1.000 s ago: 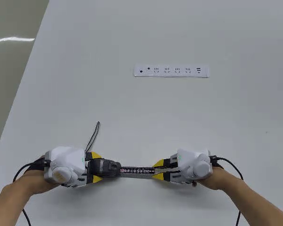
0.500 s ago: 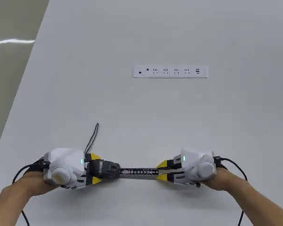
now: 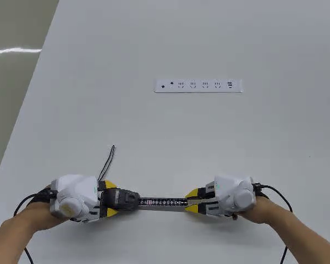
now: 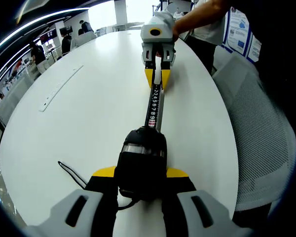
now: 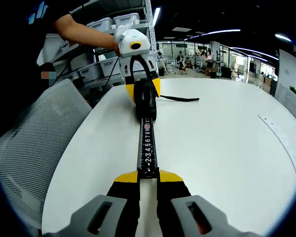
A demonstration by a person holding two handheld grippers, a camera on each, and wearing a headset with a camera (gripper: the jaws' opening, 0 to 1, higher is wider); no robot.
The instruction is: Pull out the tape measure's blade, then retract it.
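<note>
Near the front edge of the white table point(image 3: 209, 33), I am holding the tape measure point(image 3: 122, 199) in my left gripper point(image 3: 113, 198). Its two yellow-tipped jaws are pressing against the black case from either side. The case is lying on the tabletop with its mouth facing my other hand.

Out of that mouth the blade point(image 3: 162, 202) is stretching in a straight line across to my right gripper point(image 3: 191, 201). That gripper's jaws are drawn almost together and are pinching the blade's free end between their yellow tips. In the right gripper view, black digits are showing along the blade, with a red mark closer to the case. I cannot tell whether the blade is touching the table or hanging just above it.

My left hand point(image 3: 36, 212) and right hand point(image 3: 258, 209) are wrapping around the white bodies of the grippers. The two grippers are pointing at each other along the blade.

A thin black strap point(image 3: 107, 160) is lying on the table just beside my left gripper, reaching away from me. Farther across the table, well apart from both grippers, a white power strip point(image 3: 198, 85) is lying roughly parallel to the blade. A mesh-backed chair point(image 5: 34, 143) is standing beside the table's edge in the right gripper view.
</note>
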